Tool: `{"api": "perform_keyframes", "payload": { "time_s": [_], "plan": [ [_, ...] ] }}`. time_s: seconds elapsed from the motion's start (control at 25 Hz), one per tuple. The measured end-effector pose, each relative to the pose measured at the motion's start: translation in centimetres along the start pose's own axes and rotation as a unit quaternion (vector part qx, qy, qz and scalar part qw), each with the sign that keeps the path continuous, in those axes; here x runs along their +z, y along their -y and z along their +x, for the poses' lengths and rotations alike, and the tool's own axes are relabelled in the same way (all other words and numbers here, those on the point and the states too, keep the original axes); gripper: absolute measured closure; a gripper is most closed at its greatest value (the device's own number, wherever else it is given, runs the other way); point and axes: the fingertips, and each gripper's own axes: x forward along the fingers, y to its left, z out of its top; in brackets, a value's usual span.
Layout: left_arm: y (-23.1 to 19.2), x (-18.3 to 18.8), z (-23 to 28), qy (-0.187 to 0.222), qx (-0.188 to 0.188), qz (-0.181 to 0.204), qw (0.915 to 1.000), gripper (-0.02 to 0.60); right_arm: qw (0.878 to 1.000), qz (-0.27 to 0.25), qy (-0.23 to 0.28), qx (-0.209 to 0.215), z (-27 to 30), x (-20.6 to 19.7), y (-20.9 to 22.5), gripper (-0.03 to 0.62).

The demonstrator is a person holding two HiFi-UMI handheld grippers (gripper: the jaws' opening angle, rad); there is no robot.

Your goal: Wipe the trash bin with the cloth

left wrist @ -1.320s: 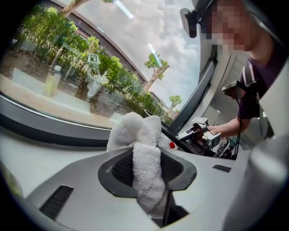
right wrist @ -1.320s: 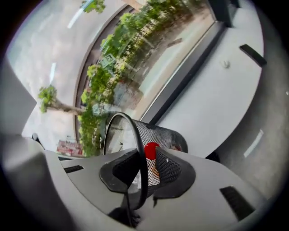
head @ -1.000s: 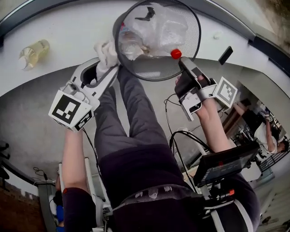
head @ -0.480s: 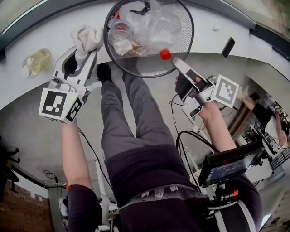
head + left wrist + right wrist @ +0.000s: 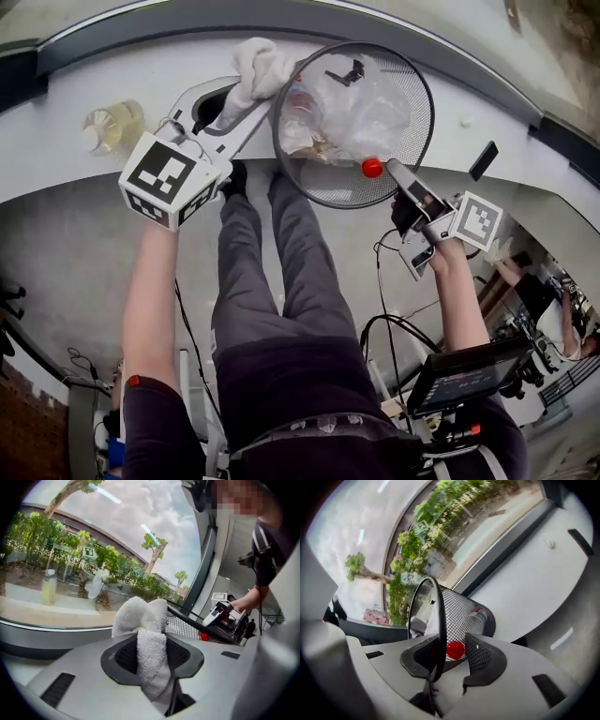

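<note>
Closest to you, your right gripper sits at the lower rim of the black wire-mesh trash bin. Its jaws stand spread and have just been closing slightly, and the rim runs between them, seemingly leaning on one jaw only. Beyond it, your left gripper pinches the white terry cloth, whose bunched end is just beside the bin's upper-left rim. The bin lies tipped toward you on the white ledge, holding crumpled clear plastic and a red cap. Farther left stands a yellowish clear bottle.
</note>
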Motion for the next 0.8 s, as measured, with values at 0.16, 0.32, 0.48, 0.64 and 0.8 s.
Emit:
{"api": "perform_keyframes", "payload": {
  "time_s": [0.16, 0.32, 0.48, 0.64, 0.8],
  "plan": [
    [1.6, -2.8, -1.0, -0.036, -0.021, 0.004, 0.9991, 0.472, 0.992, 0.118, 0.049, 0.022, -0.1, -0.1, 0.3, 0.451],
    [4.8, -5.0, -1.7, -0.050, -0.036, -0.015, 0.9980, 0.472, 0.983, 0.171, 0.070, 0.017, -0.5, -0.6, 0.9, 0.451],
    [7.9, -6.6, -2.7, -0.052, -0.047, -0.040, 0.9967, 0.472, 0.973, 0.223, 0.047, 0.029, 0.0, -2.9, 0.1, 0.451],
    [10.0, -8.3, -3.3, -0.065, -0.074, -0.063, 0.9931, 0.472, 0.972, 0.228, -0.003, 0.048, 1.7, -5.6, -1.9, 0.462],
    [9.4, -8.9, -3.6, -0.076, -0.064, -0.048, 0.9939, 0.472, 0.979, 0.198, -0.010, 0.056, 1.9, -5.6, -2.6, 0.462]
  ]
}}
